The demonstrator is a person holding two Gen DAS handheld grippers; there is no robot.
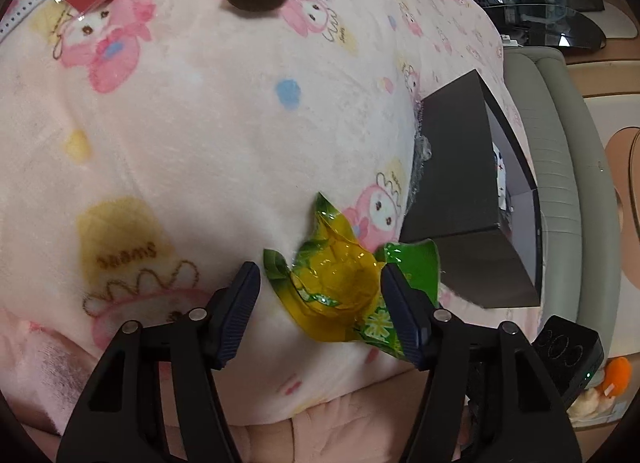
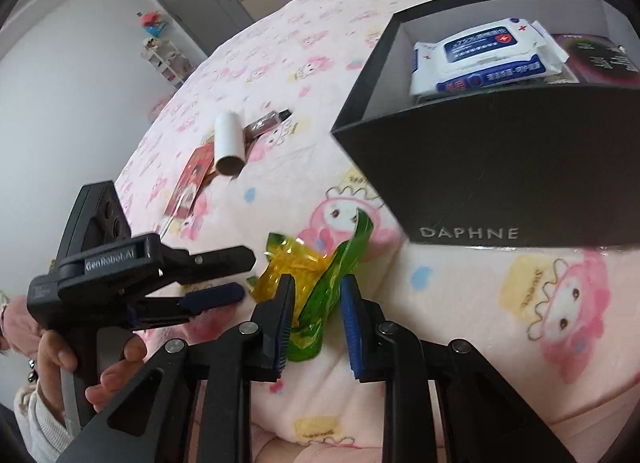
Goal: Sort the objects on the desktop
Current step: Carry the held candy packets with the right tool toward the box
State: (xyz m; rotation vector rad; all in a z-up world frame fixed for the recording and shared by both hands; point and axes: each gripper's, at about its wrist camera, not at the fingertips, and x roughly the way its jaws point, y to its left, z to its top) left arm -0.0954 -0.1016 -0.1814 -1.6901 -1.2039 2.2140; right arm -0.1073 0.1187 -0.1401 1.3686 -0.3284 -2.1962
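Soft, even daylight, with no hard shadows. Strong fisheye bending and dark corners in both views. The wrapper (image 2: 316,283) shines with glare and looks slightly motion-blurred.

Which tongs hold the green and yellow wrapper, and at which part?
Neither yet: the right tongs straddle the wrapper's green near end, fingers apart; the left tongs are open.

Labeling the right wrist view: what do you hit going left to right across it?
Left claw → red packet → white tube → green-yellow wrapper, between the right claw fingers → black box holding a wipes pack.
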